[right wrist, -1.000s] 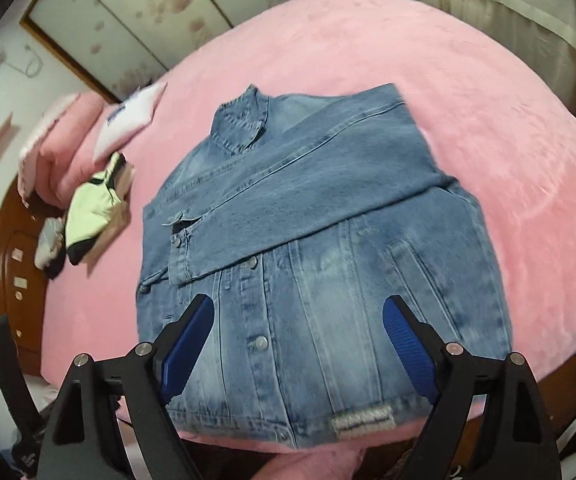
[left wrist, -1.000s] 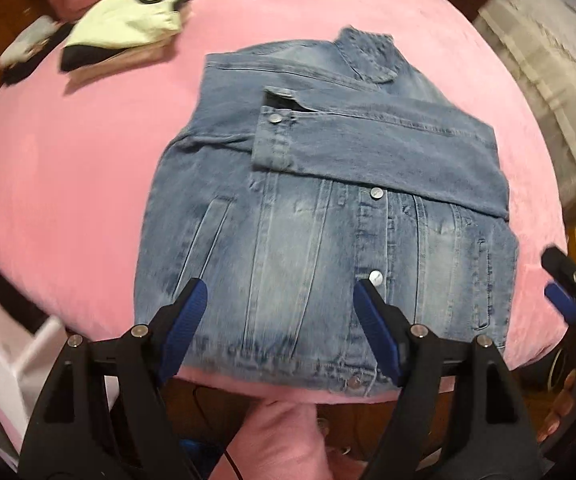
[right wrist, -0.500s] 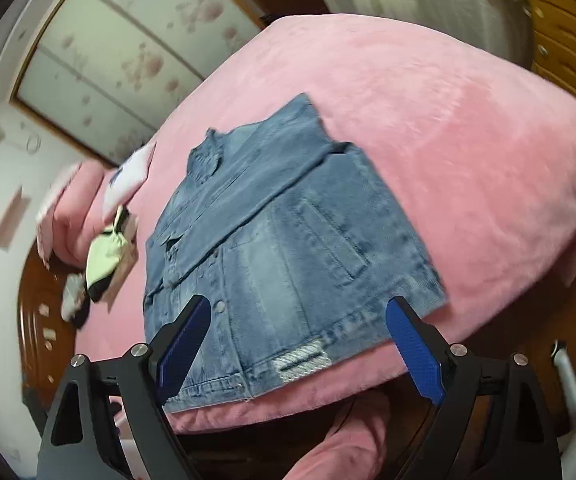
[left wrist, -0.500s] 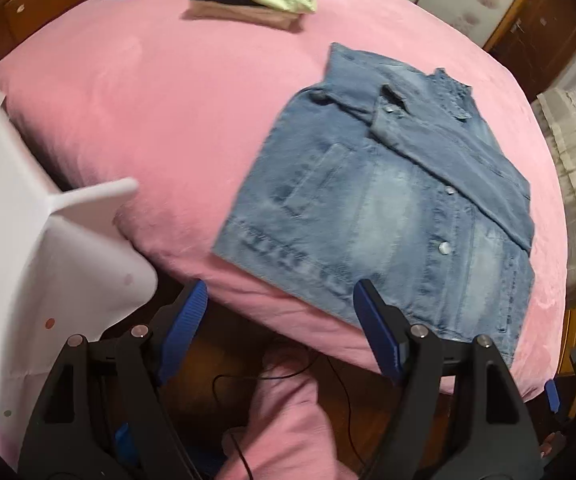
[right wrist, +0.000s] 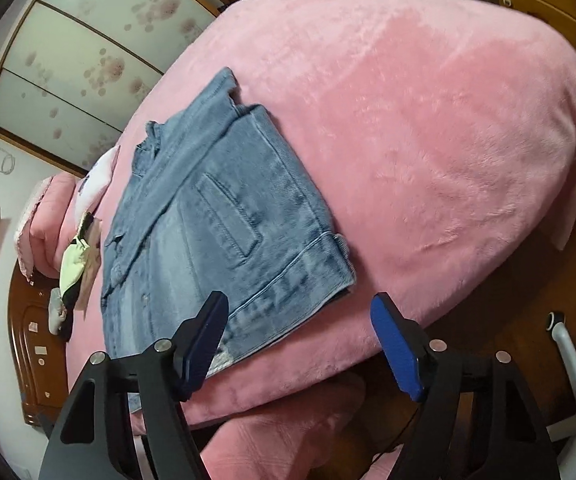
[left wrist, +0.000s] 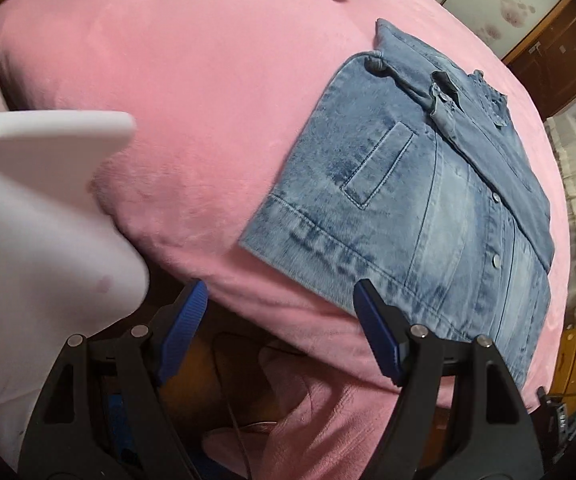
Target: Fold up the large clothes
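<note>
Because the denim jacket [left wrist: 416,184] lies by the bed's [left wrist: 192,92] near edge, left tongs [left wrist: 278,328] gape empty while right tongs [right wrist: 300,340], empty too, are closing.

A pink bed [right wrist: 428,128] is filling the room. Behind it, blossom-patterned sliding panels [right wrist: 88,52] are standing in wood frames. A wooden headboard [right wrist: 36,344] is curving at its left, drawers [right wrist: 536,0] beyond it.

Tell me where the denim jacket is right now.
The denim jacket lies flat on the pink bedspread, its hem at the near edge of the bed. It sits right of centre in the left wrist view and left of centre in the right wrist view.
</note>
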### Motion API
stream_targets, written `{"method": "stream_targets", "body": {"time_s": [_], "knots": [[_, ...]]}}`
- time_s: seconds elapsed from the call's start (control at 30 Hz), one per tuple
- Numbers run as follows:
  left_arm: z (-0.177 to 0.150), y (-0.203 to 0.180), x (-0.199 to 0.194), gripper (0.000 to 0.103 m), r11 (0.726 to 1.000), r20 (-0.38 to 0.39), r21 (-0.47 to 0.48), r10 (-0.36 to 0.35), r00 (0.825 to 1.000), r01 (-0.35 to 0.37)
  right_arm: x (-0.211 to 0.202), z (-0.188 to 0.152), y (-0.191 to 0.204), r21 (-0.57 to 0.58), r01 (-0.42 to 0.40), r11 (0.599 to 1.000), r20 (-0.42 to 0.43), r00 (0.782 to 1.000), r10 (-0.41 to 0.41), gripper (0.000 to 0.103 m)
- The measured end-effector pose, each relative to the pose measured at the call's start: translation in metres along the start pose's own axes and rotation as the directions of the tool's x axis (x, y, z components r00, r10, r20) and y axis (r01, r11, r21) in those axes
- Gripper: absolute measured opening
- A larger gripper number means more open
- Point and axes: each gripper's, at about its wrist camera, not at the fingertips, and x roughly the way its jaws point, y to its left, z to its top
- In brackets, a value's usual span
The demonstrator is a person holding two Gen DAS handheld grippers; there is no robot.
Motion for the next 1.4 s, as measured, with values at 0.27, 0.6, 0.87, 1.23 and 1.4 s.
{"method": "stream_targets", "body": {"time_s": [0.27,0.6,0.87,1.23,1.4], "knots": [[0.023,0.017,0.064,0.073,0.997,-0.132,-0.047,0.055,0.99,-0.062,0.05,0.019,-0.018,0.052,0.07,0.996,-0.061,0.996,-0.067,0.059],[0.024,0.005,0.074,0.043,0.995,-0.116,0.099,0.012,0.993,-0.001,0.093,0.036,0.003,0.035,0.084,0.996,-0.15,0.986,-0.078,0.046],[0.02,-0.012,0.066,0.019,0.997,-0.1,0.05,0.066,0.993,-0.061,0.086,0.049,0.03,0.036,0.107,0.994,-0.188,0.977,-0.098,0.03],[0.046,-0.051,0.003,0.01,0.995,0.0,0.015,-0.094,0.996,0.094,0.063,0.067,0.073,0.15,-0.039,0.988,-0.189,0.98,0.067,0.017],[0.073,-0.066,-0.022,0.01,0.986,-0.007,-0.012,-0.169,0.986,0.169,0.052,0.082,0.1,0.132,-0.09,0.987,-0.187,0.976,0.114,0.016]]}}
